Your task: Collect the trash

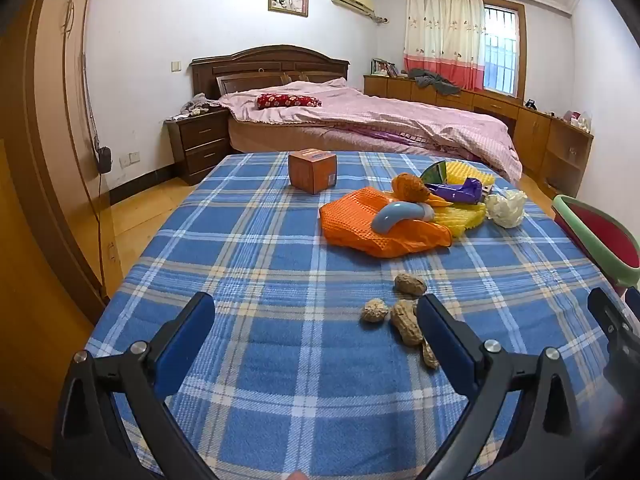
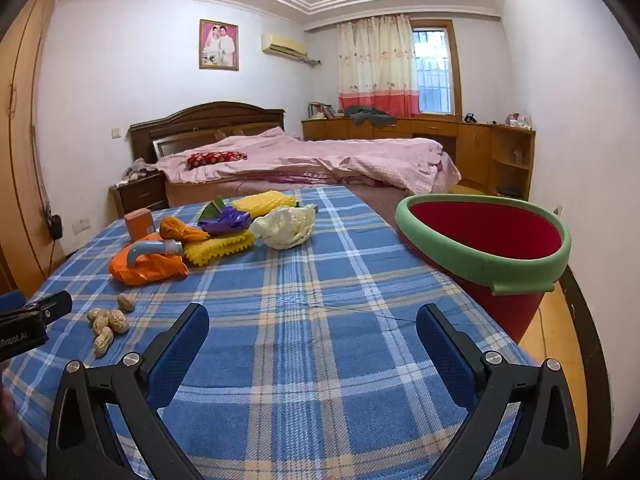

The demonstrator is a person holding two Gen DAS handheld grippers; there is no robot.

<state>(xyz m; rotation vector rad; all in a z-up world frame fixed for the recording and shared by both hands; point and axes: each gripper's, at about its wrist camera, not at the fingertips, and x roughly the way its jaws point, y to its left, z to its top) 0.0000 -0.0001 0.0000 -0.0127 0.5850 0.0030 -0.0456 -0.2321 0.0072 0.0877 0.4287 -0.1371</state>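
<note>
Red bucket (image 2: 486, 236) with green rim stands at the bench's (image 2: 320, 280) right edge — inside looks bare. Peanut shells (image 1: 406, 314) lie beside the left hand-held gripper (image 1: 316, 320); right hand-held gripper (image 2: 312, 330) likewise spread wide, holding nothing.

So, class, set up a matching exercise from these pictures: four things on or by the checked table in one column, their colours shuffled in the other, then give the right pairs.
Things:
1. bin
2. crumpled tissue
3. small box
4. curved pipe piece

Colours:
A. white
B. grey-blue
C. red with a green rim
D. orange-brown

Pairs: 1-C, 2-A, 3-D, 4-B
</note>
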